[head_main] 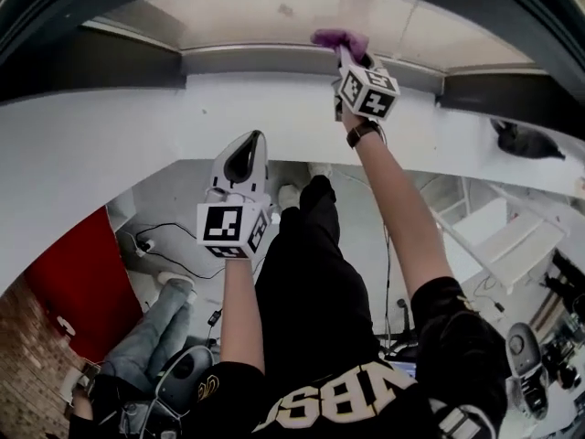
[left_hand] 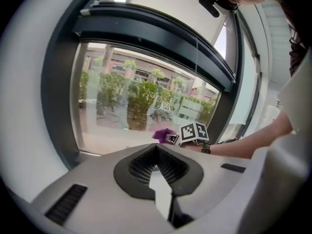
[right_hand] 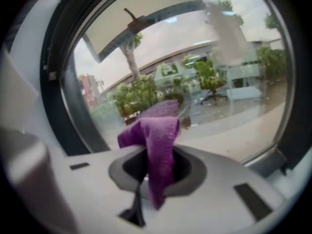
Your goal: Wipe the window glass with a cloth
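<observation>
A purple cloth hangs out of my right gripper, whose jaws are shut on it. The cloth is held up at the lower part of the window glass, close to or touching it. In the left gripper view the cloth shows in front of the window glass, beside the right gripper's marker cube. My left gripper hangs lower and left, away from the glass, jaws shut and empty.
A dark window frame surrounds the pane, with a white sill or wall below it. Behind me are a person in jeans, cables on the floor and a red panel.
</observation>
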Motion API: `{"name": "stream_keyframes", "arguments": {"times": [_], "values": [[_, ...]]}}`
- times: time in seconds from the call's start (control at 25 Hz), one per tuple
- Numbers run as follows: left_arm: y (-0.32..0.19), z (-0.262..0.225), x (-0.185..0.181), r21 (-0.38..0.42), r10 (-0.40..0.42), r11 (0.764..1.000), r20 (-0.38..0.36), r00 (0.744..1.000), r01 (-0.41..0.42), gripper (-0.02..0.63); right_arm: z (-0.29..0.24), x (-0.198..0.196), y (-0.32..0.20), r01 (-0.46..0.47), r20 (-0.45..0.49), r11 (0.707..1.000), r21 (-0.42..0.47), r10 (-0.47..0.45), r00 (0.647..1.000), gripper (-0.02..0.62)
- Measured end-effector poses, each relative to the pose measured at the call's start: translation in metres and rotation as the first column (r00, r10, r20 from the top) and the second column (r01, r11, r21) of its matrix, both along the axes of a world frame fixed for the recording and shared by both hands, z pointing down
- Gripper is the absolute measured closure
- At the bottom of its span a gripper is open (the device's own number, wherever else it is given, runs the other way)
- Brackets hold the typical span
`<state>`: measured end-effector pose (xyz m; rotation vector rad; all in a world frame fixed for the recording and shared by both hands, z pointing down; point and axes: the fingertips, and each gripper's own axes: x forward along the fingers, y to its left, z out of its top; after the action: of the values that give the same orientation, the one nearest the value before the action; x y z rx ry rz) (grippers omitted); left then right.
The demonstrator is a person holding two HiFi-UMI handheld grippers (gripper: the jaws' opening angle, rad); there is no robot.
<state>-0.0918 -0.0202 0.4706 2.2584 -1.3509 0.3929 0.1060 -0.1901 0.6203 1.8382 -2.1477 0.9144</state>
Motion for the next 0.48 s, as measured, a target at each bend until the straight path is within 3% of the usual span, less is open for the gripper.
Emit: {"name": "stream_keyframes", "arguments": {"times": [0.16,0.32,0.4,0.48], "values": [[0.003,0.008,0.062,-0.012,0.128,0.992,-0.001,0.992,-0.128,0.580,0.013,0.126,0.027,-0.237,-0.034,0.971,-0.022,0.237,0.971,0.520],[0.010,0.014,0.110,-0.015,0.224,0.974,-0.004,0.974,-0.224,0.580,0.028,0.258,0.059,-0.480,-0.063,0.876,-0.052,0.477,0.877,0.520],[0.012,0.014,0.129,-0.014,0.263,0.965,-0.006,0.965,-0.263,0.580,0.025,0.303,0.069,-0.542,-0.112,0.840,-0.040,0.535,0.837,0.521],[0.015,0.011,0.142,-0.008,0.286,0.958,-0.011,0.958,-0.286,0.580,0.019,0.324,0.074,-0.563,-0.140,0.826,-0.025,0.555,0.820,0.523]]}}
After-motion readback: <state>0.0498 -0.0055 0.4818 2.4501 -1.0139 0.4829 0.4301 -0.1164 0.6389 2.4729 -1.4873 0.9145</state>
